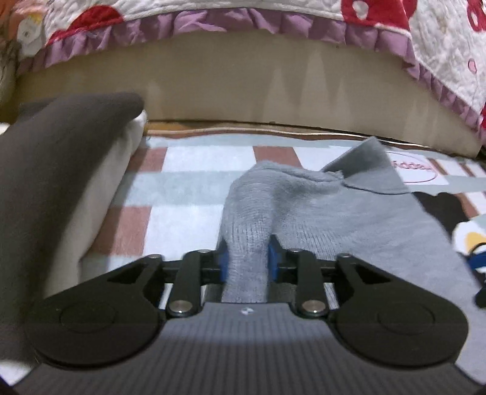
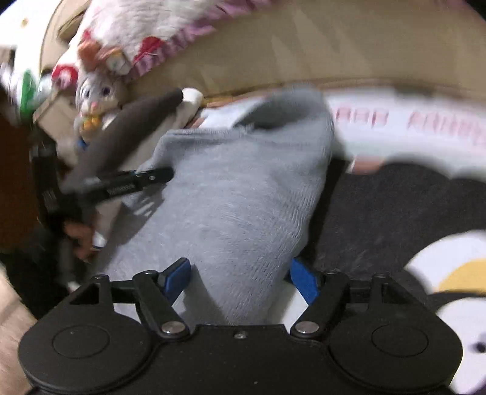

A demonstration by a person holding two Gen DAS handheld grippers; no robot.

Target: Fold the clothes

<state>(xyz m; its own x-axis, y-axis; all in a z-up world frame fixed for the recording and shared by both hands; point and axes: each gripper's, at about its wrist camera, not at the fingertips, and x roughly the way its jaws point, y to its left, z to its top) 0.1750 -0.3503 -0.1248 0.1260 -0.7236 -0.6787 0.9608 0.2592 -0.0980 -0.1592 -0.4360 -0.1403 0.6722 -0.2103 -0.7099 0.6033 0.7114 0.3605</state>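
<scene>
Two grippers on one grey sweater, one pinching, one spread wide.

Nearest, left gripper clamped on a bunched fold of the grey sweater, blue pads pressing both sides. Right gripper spread apart, sweater lying between the pads, contact unclear through blur. Beyond, sweater spread over one checked mat; one circled pink label ahead-right, writing unreadable. Left of the fold, one dark and white stack. Farther, one beige bed base under one ruffled quilt; one toy rabbit far left.
</scene>
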